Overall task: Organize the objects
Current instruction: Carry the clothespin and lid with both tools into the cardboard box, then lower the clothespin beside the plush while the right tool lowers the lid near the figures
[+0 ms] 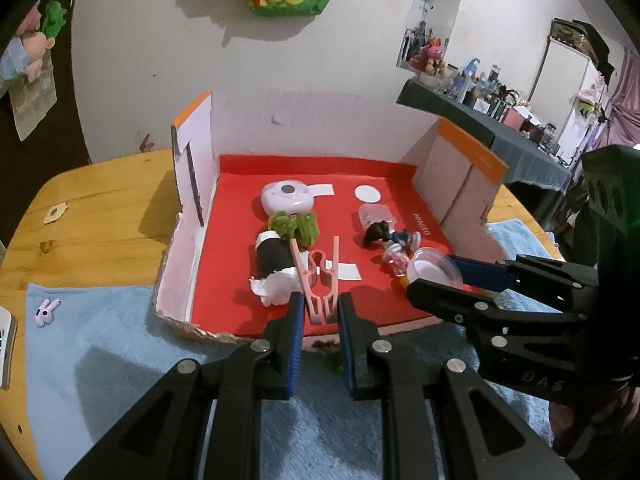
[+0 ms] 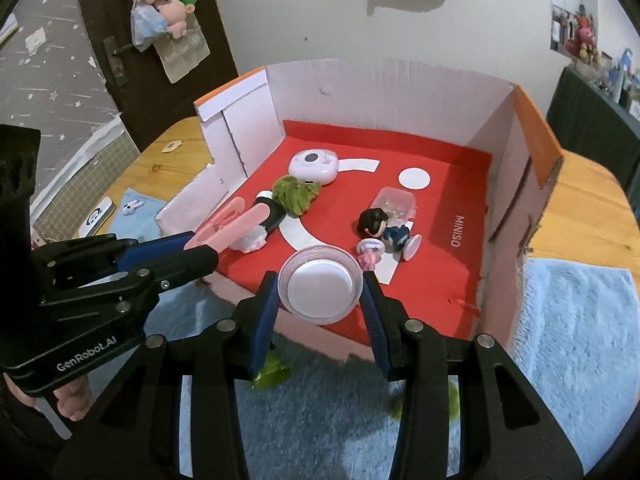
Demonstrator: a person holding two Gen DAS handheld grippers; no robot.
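Note:
My left gripper (image 1: 319, 312) is shut on a pink clip (image 1: 318, 284) and holds it over the front edge of the red-lined cardboard box (image 1: 424, 184); the clip also shows in the right wrist view (image 2: 228, 224). My right gripper (image 2: 320, 292) is shut on a clear round capsule with a white lid (image 2: 320, 286), above the box's front edge; it also shows in the left wrist view (image 1: 434, 270). Inside the box lie a lilac round device (image 1: 286, 196), a green fuzzy piece (image 1: 294, 228), a black roll with white paper (image 1: 272, 260) and a dark-haired figurine (image 2: 380, 226).
The box (image 2: 532, 136) stands on a wooden table (image 1: 92, 200) with blue towels (image 1: 100, 344) in front. A small bunny charm (image 1: 46, 310) lies on the towel at left. A clear small container (image 2: 394, 202) sits in the box. Green scraps (image 2: 272, 374) lie on the towel.

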